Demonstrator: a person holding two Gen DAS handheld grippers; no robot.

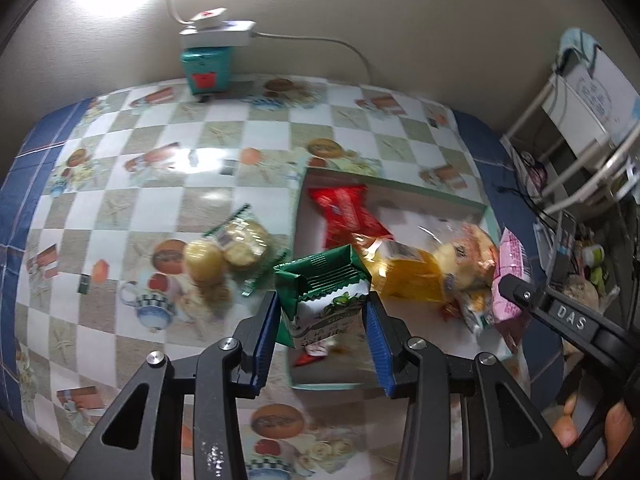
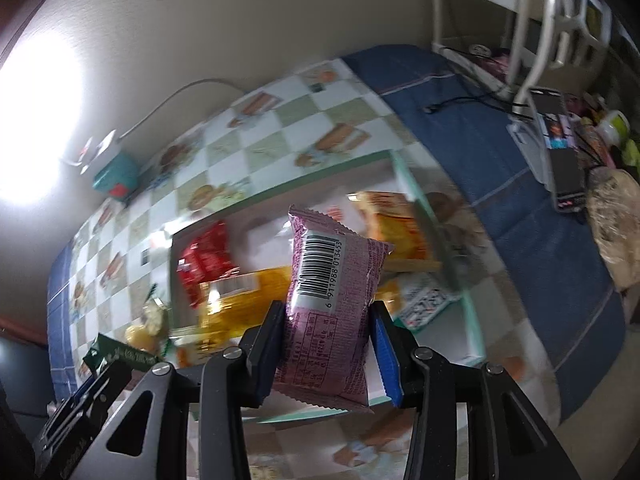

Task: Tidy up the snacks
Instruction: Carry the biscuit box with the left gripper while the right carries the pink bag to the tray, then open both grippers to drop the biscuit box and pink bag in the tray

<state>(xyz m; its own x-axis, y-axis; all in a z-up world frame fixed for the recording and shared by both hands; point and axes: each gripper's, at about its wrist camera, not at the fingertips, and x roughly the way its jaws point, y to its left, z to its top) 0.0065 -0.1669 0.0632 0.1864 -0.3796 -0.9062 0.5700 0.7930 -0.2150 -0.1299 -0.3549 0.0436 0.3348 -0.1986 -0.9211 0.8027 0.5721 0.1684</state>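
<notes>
My left gripper (image 1: 326, 308) is shut on a green and white snack packet (image 1: 326, 292), held over the near left corner of a shallow white box with a pale green rim (image 1: 440, 194). My right gripper (image 2: 330, 320) is shut on a pink snack packet (image 2: 332, 292) with a barcode, held above the same box (image 2: 280, 192); that pink packet (image 1: 514, 276) shows at the right of the left wrist view. Inside the box lie a red packet (image 1: 348, 212), a yellow packet (image 1: 408, 272) and a clear bag of round cakes (image 1: 468, 256). A clear bag of biscuits (image 1: 232, 252) lies on the table left of the box.
The table wears a checkered cloth with food pictures (image 1: 160, 200) and a blue border (image 2: 500, 168). A teal box with a white power strip and lamp (image 1: 208, 60) stands at the back by the wall. A white rack (image 1: 580, 140) with clutter stands to the right. A person's fingers (image 1: 592, 420) hold the right tool.
</notes>
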